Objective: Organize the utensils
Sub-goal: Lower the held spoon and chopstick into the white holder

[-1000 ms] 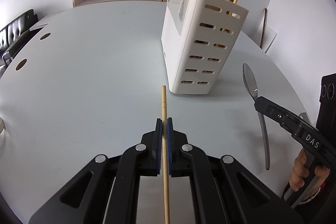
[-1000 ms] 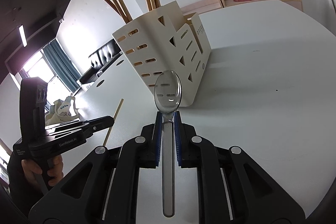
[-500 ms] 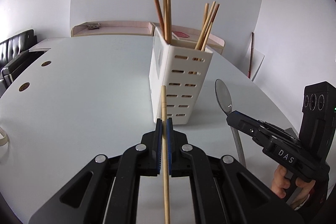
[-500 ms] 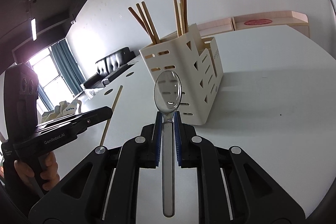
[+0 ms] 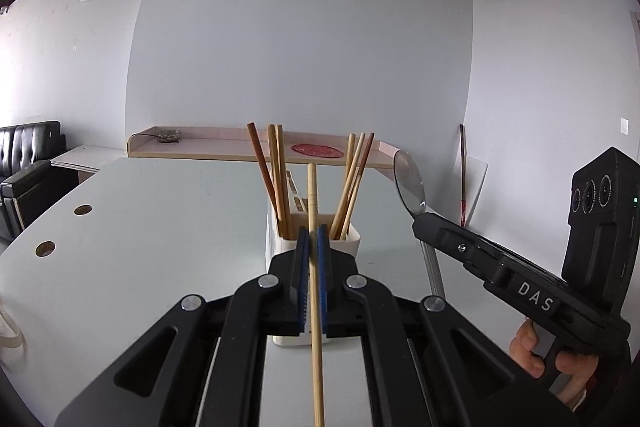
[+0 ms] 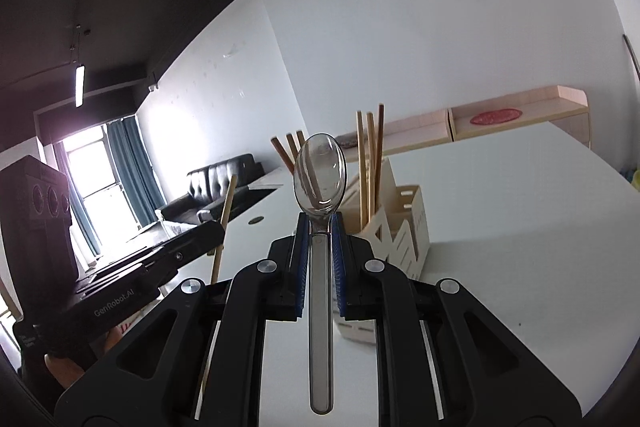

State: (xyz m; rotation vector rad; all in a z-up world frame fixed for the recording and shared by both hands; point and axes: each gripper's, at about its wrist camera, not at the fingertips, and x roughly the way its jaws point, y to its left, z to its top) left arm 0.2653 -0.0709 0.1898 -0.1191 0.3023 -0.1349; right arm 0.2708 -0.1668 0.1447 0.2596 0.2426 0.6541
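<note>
The table (image 5: 160, 219) is pale grey and carries the white slotted holder (image 5: 352, 241), which stands upright beyond both grippers. Wooden chopsticks stand in the holder in two groups, one left (image 5: 276, 179) and one right (image 5: 354, 183), ends up and fanned slightly.

The left gripper (image 5: 313, 239) is pinched on a single chopstick (image 5: 312, 195). The chopstick's long axis runs along the fingers; its far end points forward and up, toward the holder, above the table.

The right gripper (image 6: 320, 227) is clamped on the spoon (image 6: 319, 175) at the neck. The spoon's handle lies between the fingers along their line; the bowl points forward and up, concave face toward the camera, in front of the holder.
</note>
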